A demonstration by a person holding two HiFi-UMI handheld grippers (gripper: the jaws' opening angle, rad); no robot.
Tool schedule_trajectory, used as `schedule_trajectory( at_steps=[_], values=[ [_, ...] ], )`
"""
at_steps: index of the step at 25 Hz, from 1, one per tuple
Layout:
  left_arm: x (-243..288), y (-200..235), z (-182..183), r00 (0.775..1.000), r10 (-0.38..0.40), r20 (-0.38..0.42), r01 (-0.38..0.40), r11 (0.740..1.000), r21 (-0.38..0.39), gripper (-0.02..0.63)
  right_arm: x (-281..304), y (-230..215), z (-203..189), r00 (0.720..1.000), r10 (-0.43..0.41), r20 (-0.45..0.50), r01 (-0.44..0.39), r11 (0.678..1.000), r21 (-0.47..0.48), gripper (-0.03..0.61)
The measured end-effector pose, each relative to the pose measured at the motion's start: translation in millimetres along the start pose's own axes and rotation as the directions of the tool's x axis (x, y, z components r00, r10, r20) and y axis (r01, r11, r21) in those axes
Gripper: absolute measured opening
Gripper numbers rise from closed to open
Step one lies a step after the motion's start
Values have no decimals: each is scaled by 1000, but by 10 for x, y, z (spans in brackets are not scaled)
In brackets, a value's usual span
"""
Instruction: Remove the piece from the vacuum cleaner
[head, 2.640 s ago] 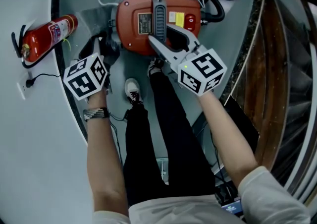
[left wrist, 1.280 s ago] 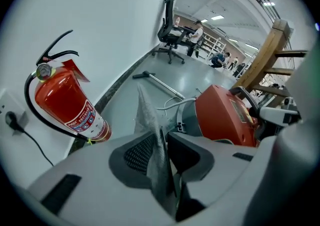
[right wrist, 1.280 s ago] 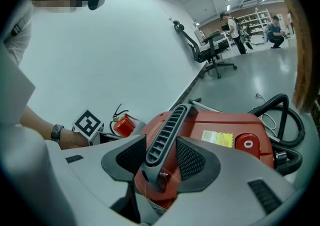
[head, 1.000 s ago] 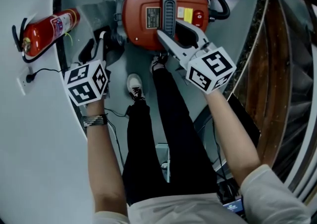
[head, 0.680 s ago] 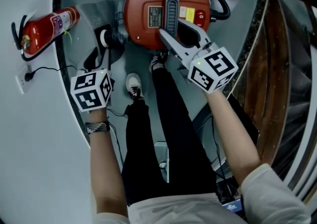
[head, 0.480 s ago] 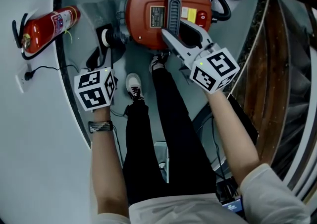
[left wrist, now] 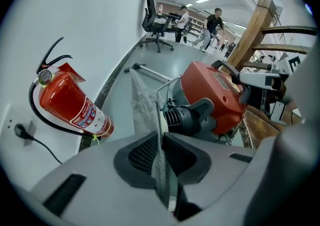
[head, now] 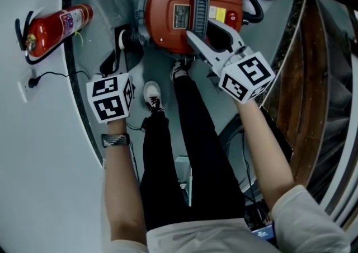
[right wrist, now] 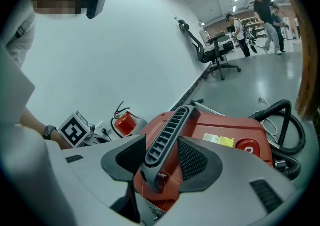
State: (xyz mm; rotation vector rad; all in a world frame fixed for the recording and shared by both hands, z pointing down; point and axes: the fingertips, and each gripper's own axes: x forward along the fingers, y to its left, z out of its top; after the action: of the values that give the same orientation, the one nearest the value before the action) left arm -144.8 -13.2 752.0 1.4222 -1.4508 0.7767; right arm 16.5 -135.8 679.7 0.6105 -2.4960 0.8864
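Red round vacuum cleaner (head: 168, 11): twelve o'clock.
Right gripper (right wrist: 162, 156): clamps its black ribbed handle (right wrist: 170, 125), likely steadying.
Left gripper (left wrist: 160, 159): closing, pinching thin grey plate (left wrist: 159, 125), ten o'clock.

Large open-plan office floor, seen from a corridor edge. Smooth grey floor (left wrist: 122, 82), polished enough to catch the light; plain white wall (left wrist: 95, 15) with a dark skirting strip (left wrist: 111, 79) along its foot. Black swivel office chair (left wrist: 154, 17) parked by the wall, another farther back in the right gripper view. People (left wrist: 215, 22) on foot in the far work area, under rows of ceiling strip lights (left wrist: 202, 0). Red fire extinguisher (left wrist: 70, 102) by the wall, a plugged wall socket (left wrist: 20, 131) beside it. Heavy wooden post (left wrist: 252, 32) and curved rails close by
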Motion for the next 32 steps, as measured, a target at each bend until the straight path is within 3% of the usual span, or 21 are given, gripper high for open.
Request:
schedule_trajectory(
  at_steps=[8, 14, 32],
  values=[
    [1, 83, 8, 1000, 9, -28, -7, 998, 65, 38, 1, 3, -2, 1000, -1, 1, 1, 1000, -9, 196],
    [19, 120, 7, 1000, 21, -19, -20, 999, 28, 38, 4, 6, 0, 1000, 3, -2, -3, 1000, -5, 196],
    [56, 156, 1, 999, 5, -45, -4, 1000, 21, 41, 2, 11, 2, 1000, 6, -2, -6, 1000, -5, 196]
  ],
)
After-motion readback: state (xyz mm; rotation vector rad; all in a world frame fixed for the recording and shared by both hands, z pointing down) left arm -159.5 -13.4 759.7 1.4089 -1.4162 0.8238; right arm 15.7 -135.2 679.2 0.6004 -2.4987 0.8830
